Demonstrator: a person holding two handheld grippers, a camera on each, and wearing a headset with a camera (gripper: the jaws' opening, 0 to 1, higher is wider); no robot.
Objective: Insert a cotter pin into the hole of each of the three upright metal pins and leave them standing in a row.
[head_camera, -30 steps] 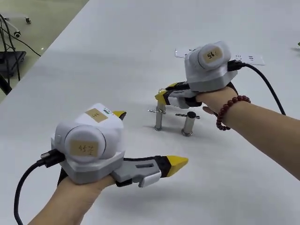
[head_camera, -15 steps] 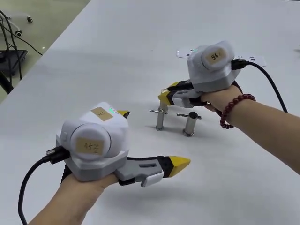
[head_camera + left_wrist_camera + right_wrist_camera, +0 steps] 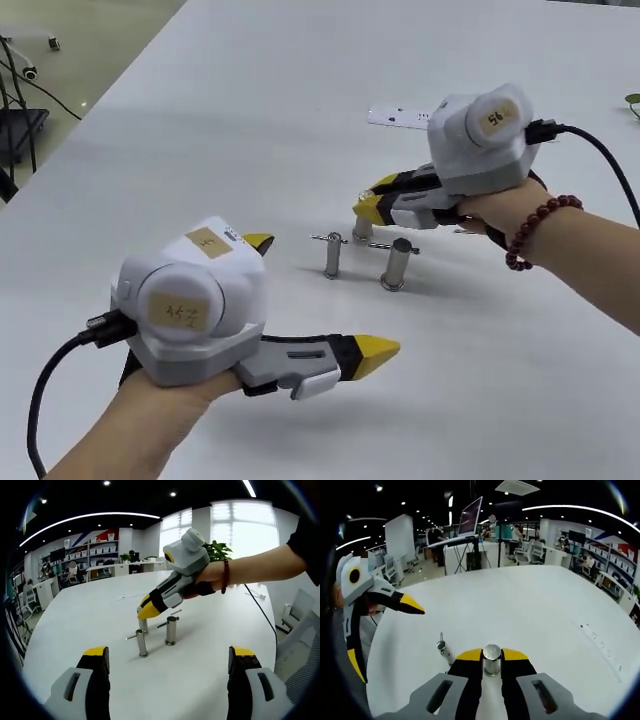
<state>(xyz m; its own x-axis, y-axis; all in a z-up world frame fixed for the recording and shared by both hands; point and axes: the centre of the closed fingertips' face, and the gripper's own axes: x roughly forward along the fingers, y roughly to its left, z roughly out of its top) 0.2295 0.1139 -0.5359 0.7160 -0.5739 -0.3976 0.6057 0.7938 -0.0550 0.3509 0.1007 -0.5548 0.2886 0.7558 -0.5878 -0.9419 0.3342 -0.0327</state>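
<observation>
Two-handed at a smooth white table [image 3: 300,100]. Nearest: left gripper [image 3: 320,295] low and level in the left hand, yellow-tipped jaws spread wide, holding nothing. Midway: two upright steel cylinders, near pin [image 3: 332,256] and right pin [image 3: 397,265], each crossed by a thin wire cotter pin [image 3: 322,239]. Farther right: right gripper [image 3: 368,210] angled down-left, bead bracelet [image 3: 535,225] on the wrist, jaws pinching third pin [image 3: 491,662] near its top.

Open-plan office: white workbench [image 3: 300,80], pale green floor [image 3: 90,40], wall shelving [image 3: 95,555], tall bright windows [image 3: 235,525], curved ceiling light strip [image 3: 100,514], recessed spotlights [image 3: 172,494], dark ceiling.
</observation>
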